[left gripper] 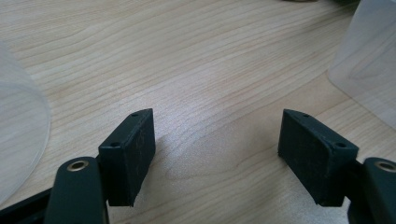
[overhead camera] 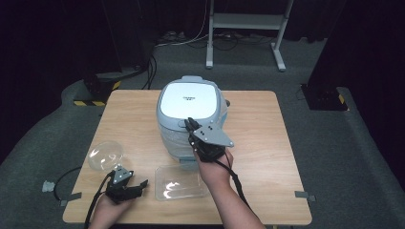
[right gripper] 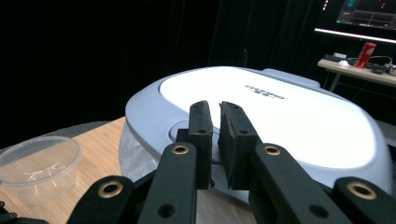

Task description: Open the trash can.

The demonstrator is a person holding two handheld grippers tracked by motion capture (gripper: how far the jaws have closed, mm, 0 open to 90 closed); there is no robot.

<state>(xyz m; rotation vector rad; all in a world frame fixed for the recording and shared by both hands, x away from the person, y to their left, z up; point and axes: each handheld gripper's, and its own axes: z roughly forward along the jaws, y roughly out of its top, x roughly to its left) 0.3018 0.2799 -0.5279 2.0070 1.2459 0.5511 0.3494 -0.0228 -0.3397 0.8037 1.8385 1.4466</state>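
A white and pale-blue rice cooker [overhead camera: 191, 100] stands with its lid down at the middle of the wooden table [overhead camera: 258, 124]. My right gripper [overhead camera: 190, 123] hovers at the cooker's near edge. In the right gripper view its jaws [right gripper: 215, 109] stand only a narrow slit apart, nothing between them, over the lid's front button [right gripper: 180, 131] on the rice cooker [right gripper: 289, 116]. My left gripper [overhead camera: 138, 187] rests low by the table's front left. It is open [left gripper: 217, 130] over bare wood, with nothing in it.
A clear round bowl [overhead camera: 105, 155] sits left of the cooker, also seen as the clear bowl [right gripper: 39, 161]. A clear rectangular tray [overhead camera: 181, 183] lies in front of the cooker, just right of the left gripper. A white frame stand [overhead camera: 246, 21] is beyond the table.
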